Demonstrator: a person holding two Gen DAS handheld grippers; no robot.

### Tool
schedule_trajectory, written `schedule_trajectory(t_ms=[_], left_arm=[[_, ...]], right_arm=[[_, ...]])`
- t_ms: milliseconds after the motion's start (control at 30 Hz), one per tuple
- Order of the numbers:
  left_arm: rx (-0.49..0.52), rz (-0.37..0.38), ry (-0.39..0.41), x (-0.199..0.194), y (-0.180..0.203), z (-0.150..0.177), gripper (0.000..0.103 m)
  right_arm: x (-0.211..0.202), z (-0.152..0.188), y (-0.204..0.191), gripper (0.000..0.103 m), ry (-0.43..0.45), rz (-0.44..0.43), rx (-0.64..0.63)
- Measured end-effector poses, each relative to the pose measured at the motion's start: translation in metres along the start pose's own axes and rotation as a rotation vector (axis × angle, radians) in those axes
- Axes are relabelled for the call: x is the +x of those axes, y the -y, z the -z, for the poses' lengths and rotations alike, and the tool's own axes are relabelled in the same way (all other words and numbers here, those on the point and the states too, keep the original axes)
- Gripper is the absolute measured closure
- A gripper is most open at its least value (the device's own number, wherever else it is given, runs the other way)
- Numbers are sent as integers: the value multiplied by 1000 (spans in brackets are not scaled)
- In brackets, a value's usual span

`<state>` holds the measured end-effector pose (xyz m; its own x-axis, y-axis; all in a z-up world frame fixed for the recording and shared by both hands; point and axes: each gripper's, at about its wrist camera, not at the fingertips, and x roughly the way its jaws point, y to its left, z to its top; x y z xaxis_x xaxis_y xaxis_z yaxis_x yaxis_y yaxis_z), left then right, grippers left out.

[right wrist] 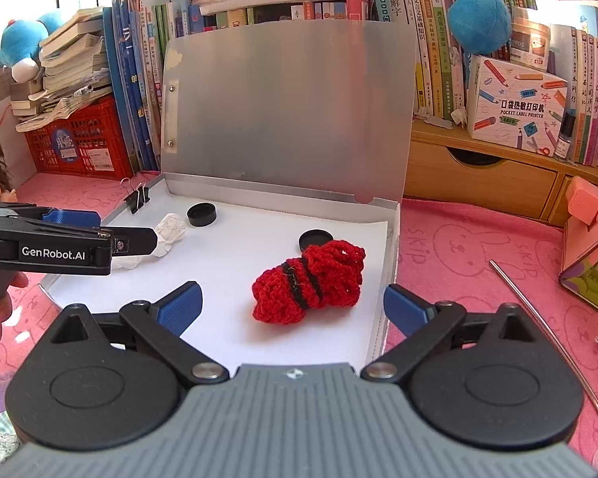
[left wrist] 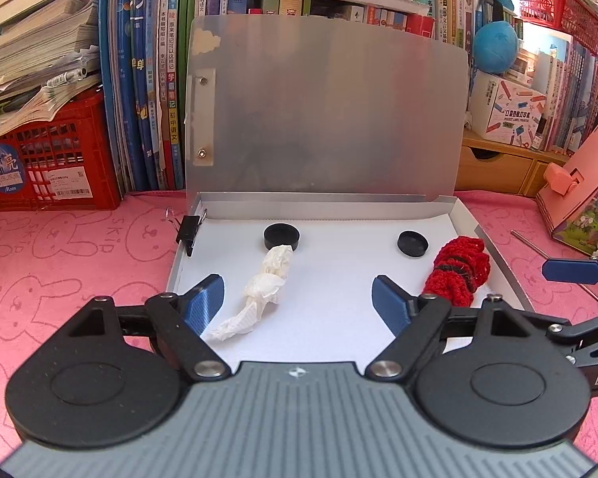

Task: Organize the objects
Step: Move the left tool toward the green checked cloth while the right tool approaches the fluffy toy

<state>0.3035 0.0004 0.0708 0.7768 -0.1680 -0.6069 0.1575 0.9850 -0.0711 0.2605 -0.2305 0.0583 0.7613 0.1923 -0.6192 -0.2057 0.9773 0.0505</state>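
Crocheted piece: we see a red crocheted piece [right wrist: 309, 285] with a black band around its middle, lying on the white floor of the open file box [right wrist: 382, 318], near the box's right wall.
Right gripper: our right gripper [right wrist: 293, 304] stands wide open, blue pads on either side of the crocheted piece and clear of it; nothing is held.
Left gripper: our left gripper [left wrist: 299, 298] is also spread wide and empty, its pads flanking the near end of a crumpled tissue [left wrist: 259, 290] without pressing on it.
Axis of the crocheted piece: in the right wrist view we read its long axis as running from near left to far right, with the black band crossing it.
Axis of the tissue: twisted long and thin, it runs from near us toward the back of the box, its far end touching a black cap [left wrist: 282, 237].
Other contents: a second black cap [left wrist: 412, 243] sits just beside the crocheted piece's far end; a black binder clip [left wrist: 189, 229] grips the box's left wall.
Box lid: raised upright against a row of books [left wrist: 155, 79].
Writing: we read "GenRobot.AI" on the left gripper's side in the right wrist view, "POCKET LABEL PRINTER" on a white carton [right wrist: 518, 107], and "SKIP" on the pink cloth [right wrist: 458, 259].
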Motion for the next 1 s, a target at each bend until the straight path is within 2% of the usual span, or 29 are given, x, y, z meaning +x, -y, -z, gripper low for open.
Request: schedule_trajectory(t_ms=[467, 1000], left_arm=[[51, 56, 52, -78, 19, 31, 18], [41, 110, 80, -134, 24, 88, 17]], right_arm=[[-63, 24, -27, 0, 40, -8, -46], [-114, 73, -49, 0, 79, -27, -99]])
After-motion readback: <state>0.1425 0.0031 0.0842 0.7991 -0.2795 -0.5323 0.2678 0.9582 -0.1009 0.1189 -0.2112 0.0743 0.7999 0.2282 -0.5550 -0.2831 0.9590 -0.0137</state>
